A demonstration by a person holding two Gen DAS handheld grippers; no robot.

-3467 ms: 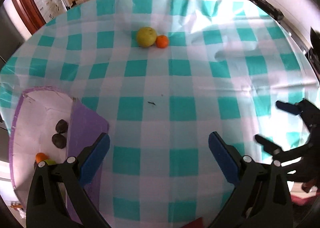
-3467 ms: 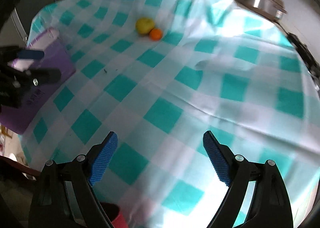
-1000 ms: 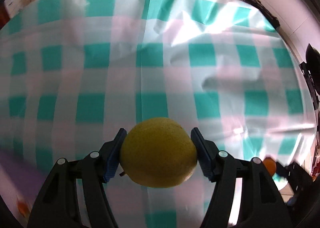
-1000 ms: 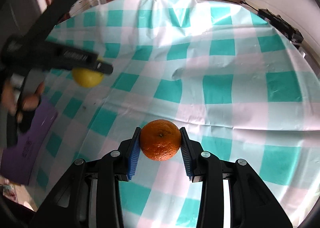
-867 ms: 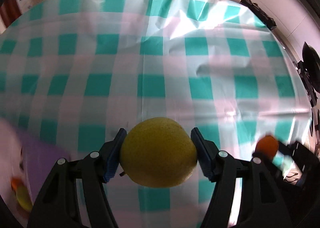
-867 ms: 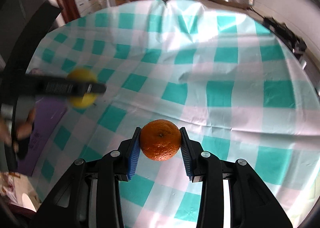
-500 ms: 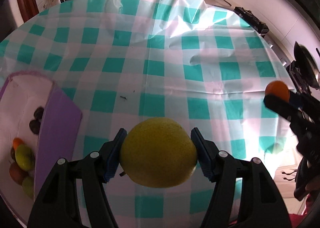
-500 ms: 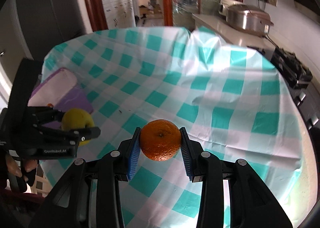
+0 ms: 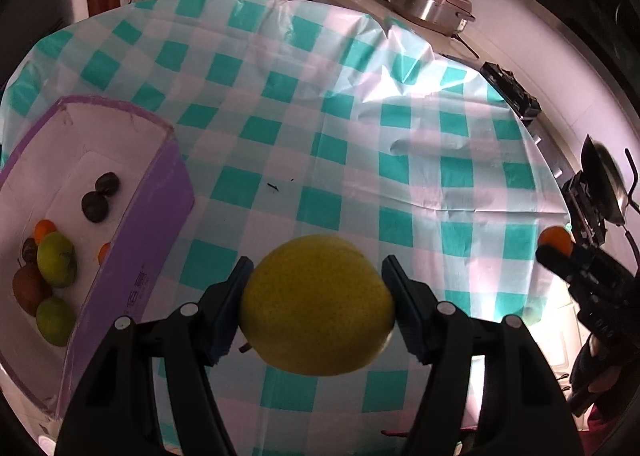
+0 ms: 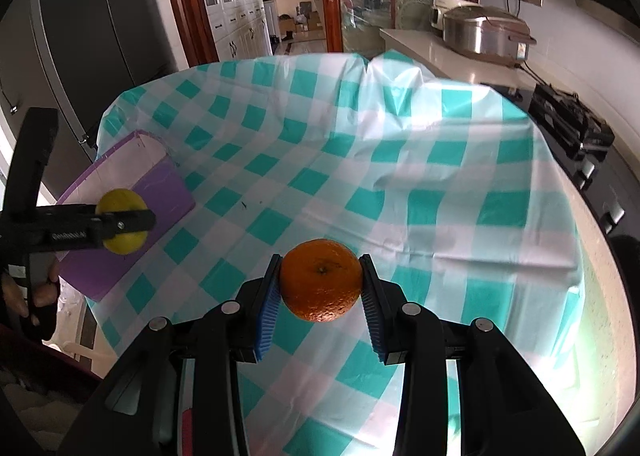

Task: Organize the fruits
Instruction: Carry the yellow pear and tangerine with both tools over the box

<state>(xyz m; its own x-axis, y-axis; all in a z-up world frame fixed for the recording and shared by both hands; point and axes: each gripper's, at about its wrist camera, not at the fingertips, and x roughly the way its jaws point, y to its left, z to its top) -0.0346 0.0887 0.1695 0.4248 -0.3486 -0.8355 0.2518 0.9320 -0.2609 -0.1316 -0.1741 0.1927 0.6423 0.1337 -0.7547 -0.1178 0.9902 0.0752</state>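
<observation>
**Two fruits in the air, box waiting at the left**

Checked teal-and-white tablecloth (image 9: 360,160) is filling both views. We are clamping one yellow pear (image 9: 318,304) in our left gripper (image 9: 318,306), lower centre of its frame. We are pinching one orange (image 10: 320,280) in our right gripper (image 10: 320,288). One purple box (image 9: 160,216) is sitting at that frame's left edge, long axis running toward the upper left, nearer our left gripper. Inside we are counting about eight fruits.
</observation>
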